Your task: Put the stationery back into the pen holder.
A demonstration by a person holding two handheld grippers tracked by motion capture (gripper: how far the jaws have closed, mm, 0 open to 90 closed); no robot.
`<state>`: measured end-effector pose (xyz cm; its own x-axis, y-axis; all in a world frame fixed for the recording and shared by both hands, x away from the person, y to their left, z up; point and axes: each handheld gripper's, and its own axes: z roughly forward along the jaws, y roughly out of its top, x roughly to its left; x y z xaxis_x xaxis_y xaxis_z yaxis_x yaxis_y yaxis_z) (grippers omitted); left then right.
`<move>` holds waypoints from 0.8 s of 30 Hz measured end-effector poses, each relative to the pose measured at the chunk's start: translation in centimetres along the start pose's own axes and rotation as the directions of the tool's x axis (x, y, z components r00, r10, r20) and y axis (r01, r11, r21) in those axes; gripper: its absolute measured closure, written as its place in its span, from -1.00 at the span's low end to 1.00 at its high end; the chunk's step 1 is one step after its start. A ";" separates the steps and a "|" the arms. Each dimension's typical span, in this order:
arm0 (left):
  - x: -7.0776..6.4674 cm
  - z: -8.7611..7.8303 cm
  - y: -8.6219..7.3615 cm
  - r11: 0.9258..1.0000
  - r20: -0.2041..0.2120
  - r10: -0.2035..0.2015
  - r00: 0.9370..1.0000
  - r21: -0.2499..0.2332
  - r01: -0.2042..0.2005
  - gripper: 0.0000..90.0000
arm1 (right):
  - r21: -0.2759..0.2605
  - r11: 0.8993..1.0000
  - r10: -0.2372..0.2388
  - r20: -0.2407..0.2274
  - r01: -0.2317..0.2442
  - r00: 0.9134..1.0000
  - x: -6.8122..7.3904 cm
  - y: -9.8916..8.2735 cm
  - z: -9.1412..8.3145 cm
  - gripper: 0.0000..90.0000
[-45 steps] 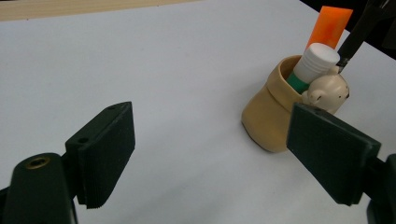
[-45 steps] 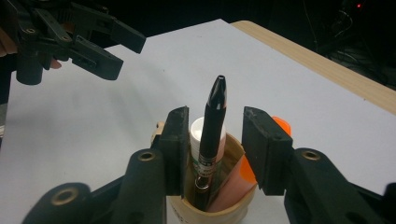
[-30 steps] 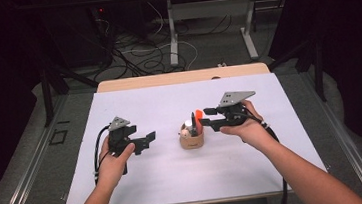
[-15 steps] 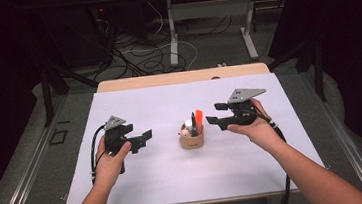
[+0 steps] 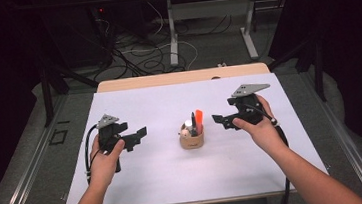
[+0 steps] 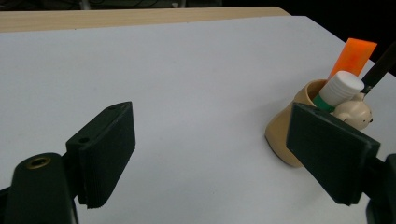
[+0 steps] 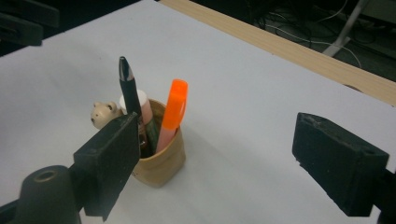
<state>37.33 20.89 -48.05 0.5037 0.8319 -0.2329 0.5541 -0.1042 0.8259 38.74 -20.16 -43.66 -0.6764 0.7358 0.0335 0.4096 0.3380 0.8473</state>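
Pen cup (image 5: pixel 191 140): stood mid-sheet. Right gripper (image 5: pixel 222 120), at its 3 o'clock, jaws just opened, empty. Left gripper (image 5: pixel 139 134), at 9 o'clock, gaped empty.

My small tan holder (image 5: pixel 192 140) stood upright on the white sheet, roughly midway between my two hands and apart from both. A little cream bear figure (image 7: pixel 103 113) clung to its rim. Inside it, leaning slightly, stood an orange highlighter (image 7: pixel 173 113), a black pen (image 7: pixel 130 93) with its tip pointing up, and a white-capped stick (image 6: pixel 340 88) with a green band. All three rose above the rim, the orange highlighter (image 5: pixel 198 118) reaching highest in the high view.
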 end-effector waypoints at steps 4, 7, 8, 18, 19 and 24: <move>0.2 -0.3 0.1 1.000 -0.023 -0.015 1.000 -0.019 0.015 -0.64 | 0.081 0.997 0.002 -0.022 0.000 1.000 -0.1 0.0 -0.1 -0.92; 0.5 -0.5 0.2 1.000 -0.034 -0.019 0.999 -0.025 0.018 -0.64 | 0.125 0.992 -0.015 0.006 0.014 1.000 -0.2 -0.4 0.0 -1.00; 0.6 -0.5 0.2 0.999 -0.034 -0.020 0.999 -0.027 0.019 -0.64 | 0.113 0.994 -0.002 0.022 0.000 1.000 -0.4 -0.6 0.0 -1.00; 1.6 -0.8 0.2 0.999 -0.068 -0.025 0.997 -0.032 0.022 -0.68 | 0.066 0.995 0.067 0.115 -0.075 0.991 -2.0 -2.0 -1.0 -1.00; 1.7 -0.8 0.1 0.999 -0.074 -0.030 0.997 -0.030 0.028 -0.68 | 0.062 0.994 0.084 0.120 -0.092 0.989 -2.2 -2.2 -1.2 -1.00; 2.3 -1.1 0.1 0.999 -0.091 -0.044 0.995 -0.031 0.042 -0.68 | 0.043 0.990 0.126 0.158 -0.135 0.979 -3.3 -3.2 -2.0 -1.00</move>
<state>37.83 23.38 -47.99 0.4164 0.8817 -0.2217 0.5539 -0.0527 0.8309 38.43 -24.88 -45.40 -0.5142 0.8558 0.0563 0.5231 0.2610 0.8113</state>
